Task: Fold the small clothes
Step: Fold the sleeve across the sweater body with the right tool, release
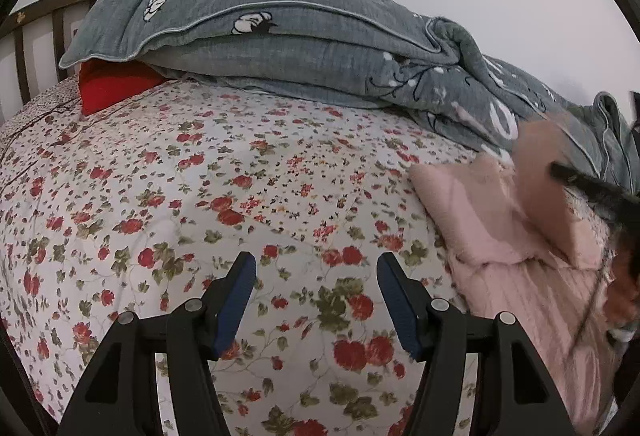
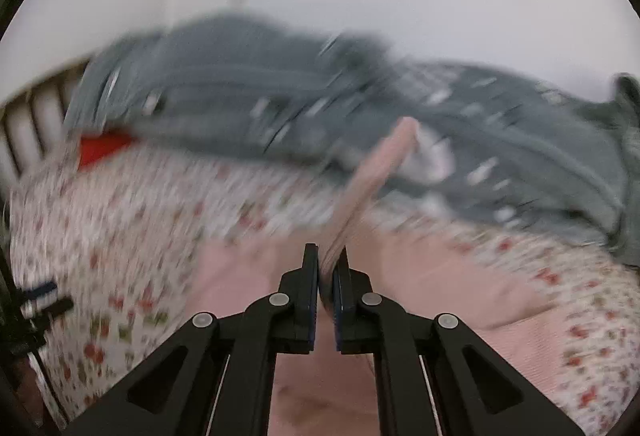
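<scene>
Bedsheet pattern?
White bedsheet with small red flowers and green leaves; sharpest in the left wrist view.

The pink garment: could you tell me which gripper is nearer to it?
Right. The right gripper is shut on a fold of the pink garment. The left gripper is open above the floral sheet, beside the garment and apart from it.

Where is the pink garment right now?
Pink garment lies on the floral bedspread at the left view's right edge, below the grey quilt; right gripper pinches it.

Blk hand-held gripper (image 1: pixel 316 268), blue pads (image 1: pixel 240 296)
</scene>
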Demonstrator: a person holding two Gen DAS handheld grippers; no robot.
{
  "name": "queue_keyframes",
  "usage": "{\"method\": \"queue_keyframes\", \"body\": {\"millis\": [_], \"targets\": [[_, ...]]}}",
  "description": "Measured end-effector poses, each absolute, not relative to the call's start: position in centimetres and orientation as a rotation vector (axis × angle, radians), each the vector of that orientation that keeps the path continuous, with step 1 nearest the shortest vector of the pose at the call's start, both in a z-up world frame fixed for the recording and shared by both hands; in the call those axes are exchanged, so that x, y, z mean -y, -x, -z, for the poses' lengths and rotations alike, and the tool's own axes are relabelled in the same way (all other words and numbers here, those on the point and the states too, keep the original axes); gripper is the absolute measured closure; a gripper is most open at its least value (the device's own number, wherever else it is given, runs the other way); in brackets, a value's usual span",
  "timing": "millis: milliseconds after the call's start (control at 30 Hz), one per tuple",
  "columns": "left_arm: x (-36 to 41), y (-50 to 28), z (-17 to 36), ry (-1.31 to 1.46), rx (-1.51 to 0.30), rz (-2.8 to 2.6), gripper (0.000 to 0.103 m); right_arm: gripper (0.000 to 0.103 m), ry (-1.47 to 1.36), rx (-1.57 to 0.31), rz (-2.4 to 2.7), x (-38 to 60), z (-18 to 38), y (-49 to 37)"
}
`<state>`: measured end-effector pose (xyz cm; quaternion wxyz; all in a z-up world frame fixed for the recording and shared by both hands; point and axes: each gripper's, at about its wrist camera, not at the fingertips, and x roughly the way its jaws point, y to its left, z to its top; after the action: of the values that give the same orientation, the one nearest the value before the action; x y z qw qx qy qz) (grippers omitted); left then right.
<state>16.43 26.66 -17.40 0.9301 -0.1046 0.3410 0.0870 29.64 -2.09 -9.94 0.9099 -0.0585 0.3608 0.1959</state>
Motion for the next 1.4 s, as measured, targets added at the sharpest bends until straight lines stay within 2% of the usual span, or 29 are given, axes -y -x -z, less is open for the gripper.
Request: {"method": "queue_keyframes", "body": {"millis": [33, 67, 100, 133, 167, 200, 433, 633, 767, 1000, 1100, 1167, 1200, 1400], "targets": [[-26.6, -16.5, 17.4, 0.209, -0.701, -0.176, 0.042, 0.095, 0.138, -0.766, -0.423, 0.9, 11.0, -29.6], [-26.5, -16.5, 17.5, 0.204, -0.705, -0.173, 0.042, 0.086, 0.153, -0.78, -0.432, 0.2, 11.6, -29.4], [-26.3, -16.7, 17.6, 0.198, -0.708, -0.17, 0.042, 0.068, 0.171, -0.796, -0.434, -0.4, 12.0, -29.3], [-26.0, -16.8, 17.6, 0.189, -0.709, -0.169, 0.042, 0.062, 0.173, -0.802, -0.439, -0.4, 12.2, -29.1], [-25.7, -17.1, 17.6, 0.179, -0.71, -0.164, 0.042, 0.051, 0.166, -0.8, -0.451, 0.0, 12.1, -28.8], [-25.3, -17.4, 17.7, 0.173, -0.711, -0.152, 0.042, 0.049, 0.149, -0.783, -0.474, 0.6, 11.6, -28.2], [-20.5, -20.5, 17.1, 0.192, -0.735, 0.03, 0.042, 0.048, 0.097, -0.741, -0.384, 9.1, 9.0, -25.8], [-15.6, -24.7, 16.9, 0.196, -0.752, 0.156, 0.042, 0.048, 0.139, -0.746, -0.197, 18.2, 9.9, -22.8], [-13.9, -27.8, 17.7, 0.172, -0.769, 0.13, 0.054, 0.048, 0.097, -0.806, -0.108, 23.6, 11.9, -21.8], [-14.0, -30.0, 19.3, 0.179, -0.8, 0.081, 0.062, 0.048, -0.013, -0.856, -0.072, 28.6, 15.3, -21.3], [-14.2, -30.1, 19.7, 0.186, -0.791, 0.066, 0.075, 0.048, -0.039, -0.812, -0.078, 29.0, 16.1, -21.0], [-14.3, -29.8, 19.7, 0.185, -0.761, 0.074, 0.092, 0.048, -0.053, -0.823, -0.076, 29.0, 16.7, -21.3], [-14.3, -29.7, 19.7, 0.187, -0.741, 0.077, 0.095, 0.048, -0.056, -0.829, -0.078, 29.0, 16.9, -21.3], [-15.0, -28.0, 19.6, 0.24, -0.6, 0.095, 0.097, 0.048, -0.084, -0.808, -0.093, 29.2, 17.3, -21.1]]}}
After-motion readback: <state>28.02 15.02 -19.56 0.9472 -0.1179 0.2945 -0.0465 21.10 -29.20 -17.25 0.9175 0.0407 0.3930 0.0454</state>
